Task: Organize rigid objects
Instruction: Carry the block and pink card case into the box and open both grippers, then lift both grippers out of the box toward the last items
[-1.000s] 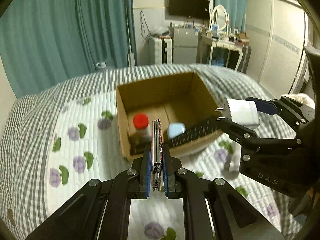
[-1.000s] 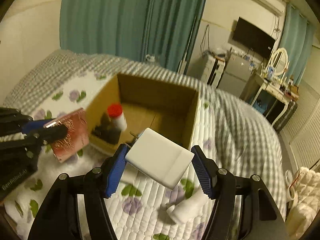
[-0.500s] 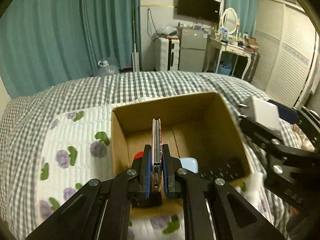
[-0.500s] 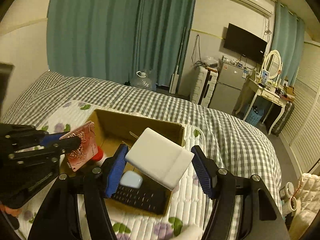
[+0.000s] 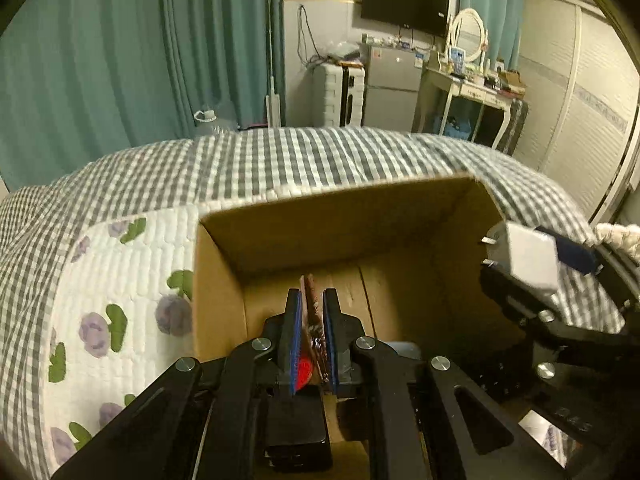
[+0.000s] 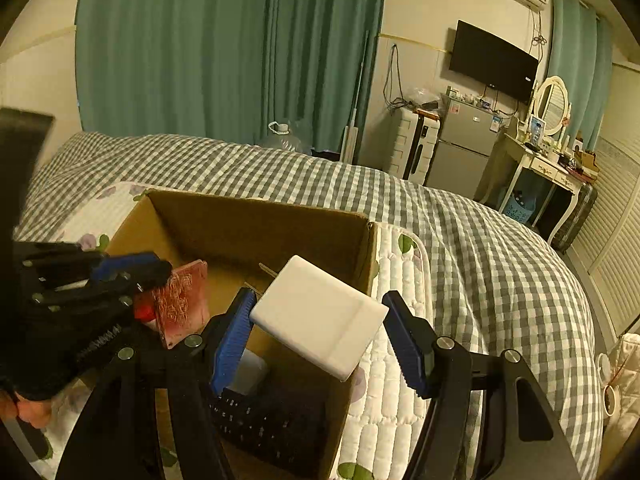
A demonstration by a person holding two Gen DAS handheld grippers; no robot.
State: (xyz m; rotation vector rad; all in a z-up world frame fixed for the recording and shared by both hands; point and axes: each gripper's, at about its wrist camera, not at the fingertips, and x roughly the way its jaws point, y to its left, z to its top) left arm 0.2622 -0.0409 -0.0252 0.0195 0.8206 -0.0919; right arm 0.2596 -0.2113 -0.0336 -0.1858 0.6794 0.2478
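Note:
An open cardboard box (image 5: 344,216) (image 6: 256,216) sits on the bed. My left gripper (image 5: 311,300) (image 6: 132,266) is over the box with its jaws parted; the thin red card (image 5: 310,320) (image 6: 182,300) sits loosely tilted between the pads. My right gripper (image 6: 320,320) (image 5: 532,248) is shut on a white plug adapter (image 6: 320,316) (image 5: 524,258), held above the box's right side. Inside the box I see a red-capped bottle (image 5: 302,368), a black remote (image 6: 264,420) and a pale blue item (image 6: 250,368).
The bed has a grey checked blanket (image 6: 460,220) and a white floral quilt (image 5: 120,292). Teal curtains, a fridge (image 5: 394,88), a dressing table (image 6: 548,168) and a wall TV stand beyond the bed.
Both grippers have moved forward over the box. My left jaws have parted and the red card has tilted and slipped lower between them. The right grip is unchanged.

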